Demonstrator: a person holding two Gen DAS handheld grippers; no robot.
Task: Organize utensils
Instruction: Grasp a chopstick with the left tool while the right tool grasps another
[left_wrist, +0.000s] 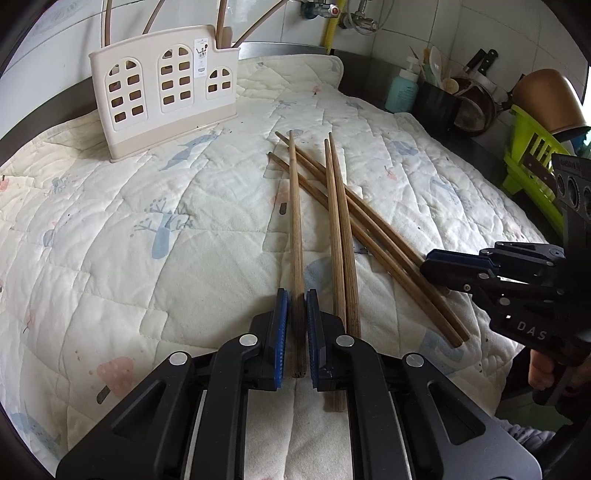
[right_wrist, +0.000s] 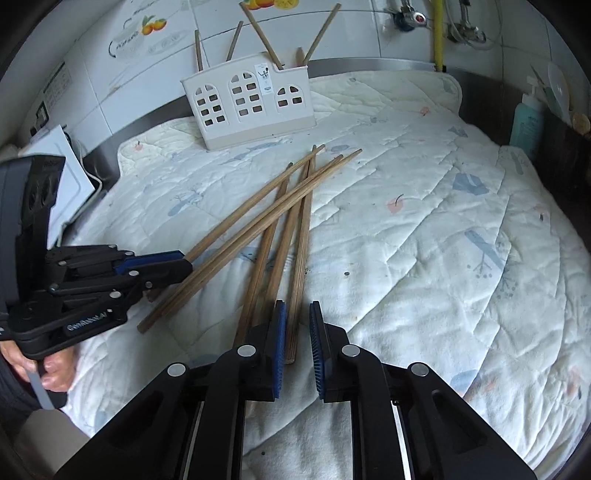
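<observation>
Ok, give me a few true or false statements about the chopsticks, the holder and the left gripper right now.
1. The left gripper is shut on one brown wooden chopstick. True.
2. The cream plastic utensil holder with arched window cut-outs lies tipped on its side. False: it stands upright on the quilted white cloth.
3. That holder is empty. False: several standing chopsticks already lean out of its top.
4. Other loose wooden chopsticks lie crossed over each other on the cloth. True.
</observation>
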